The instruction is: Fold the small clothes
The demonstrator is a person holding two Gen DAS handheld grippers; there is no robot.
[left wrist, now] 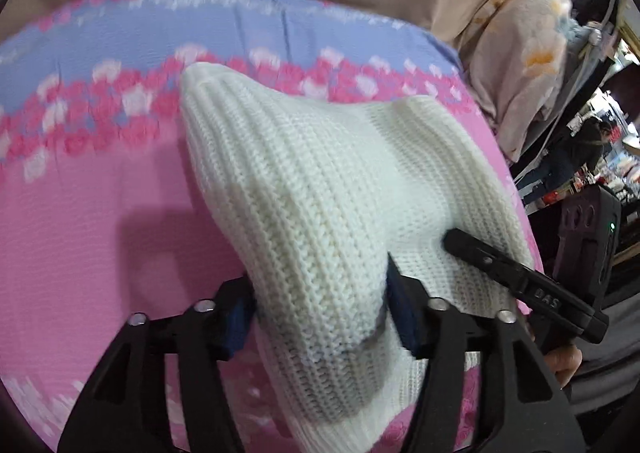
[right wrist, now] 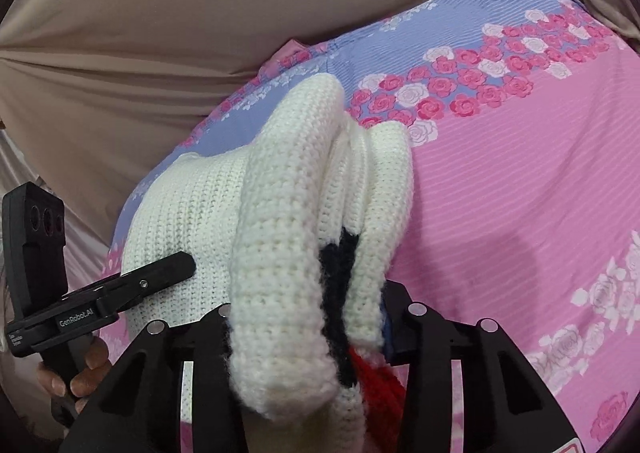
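The white knit sweater (left wrist: 320, 189) is bunched up and lifted off the pink rose-print bedsheet (left wrist: 100, 205), held between both grippers. The left gripper (left wrist: 320, 313) has its jaws pinching a thick fold of the knit between the blue pads. The right gripper (right wrist: 308, 337) has its jaws pinching a rolled edge that shows black and red yarn. A hand (right wrist: 76, 373) grips the left gripper's handle. Beige cloth (right wrist: 160, 33) lies beyond the sheet.
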